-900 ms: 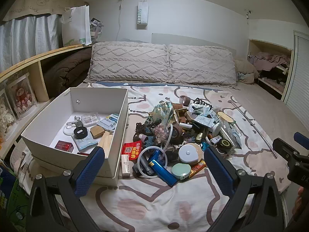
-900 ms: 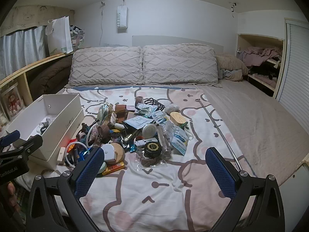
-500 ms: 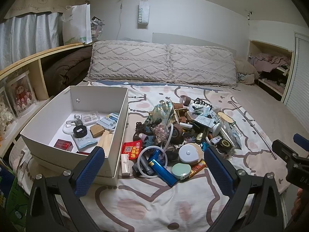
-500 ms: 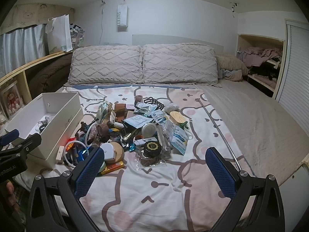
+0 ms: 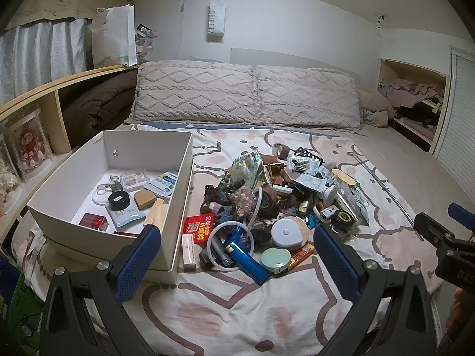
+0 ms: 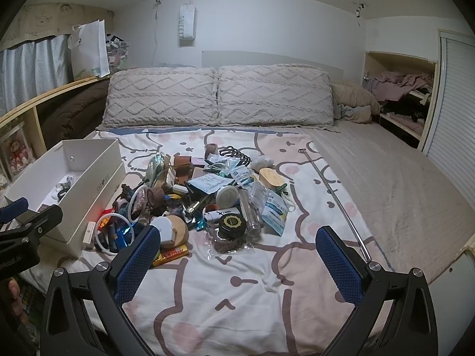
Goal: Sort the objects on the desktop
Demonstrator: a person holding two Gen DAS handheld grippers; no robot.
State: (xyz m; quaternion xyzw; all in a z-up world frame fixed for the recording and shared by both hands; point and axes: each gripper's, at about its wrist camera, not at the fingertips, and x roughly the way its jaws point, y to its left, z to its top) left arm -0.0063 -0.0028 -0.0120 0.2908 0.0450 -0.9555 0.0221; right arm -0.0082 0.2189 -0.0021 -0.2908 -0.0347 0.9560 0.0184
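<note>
A heap of small desk items (image 5: 276, 204) (image 6: 204, 198) lies mid-bed on a patterned sheet: a blue lighter (image 5: 246, 259), a green round tin (image 5: 276, 259), a white round case (image 5: 286, 233), a red packet (image 5: 197, 227), a black jar (image 6: 233, 222). Left of the heap stands a white open box (image 5: 175, 192) (image 6: 98, 187) holding several items. My left gripper (image 5: 237, 262) hovers open before the heap's near edge, nothing between its blue pads. My right gripper (image 6: 237, 264) hangs open over bare sheet in front of the heap.
Two knitted pillows (image 5: 246, 98) lie at the bed's head. A wooden shelf (image 5: 44, 95) runs along the left, a closet nook (image 6: 397, 98) at the right. A thin metal rod (image 6: 338, 201) lies on the sheet right of the heap.
Both views have barely shifted; the grippers stay wide open and nothing on the bed has moved.
</note>
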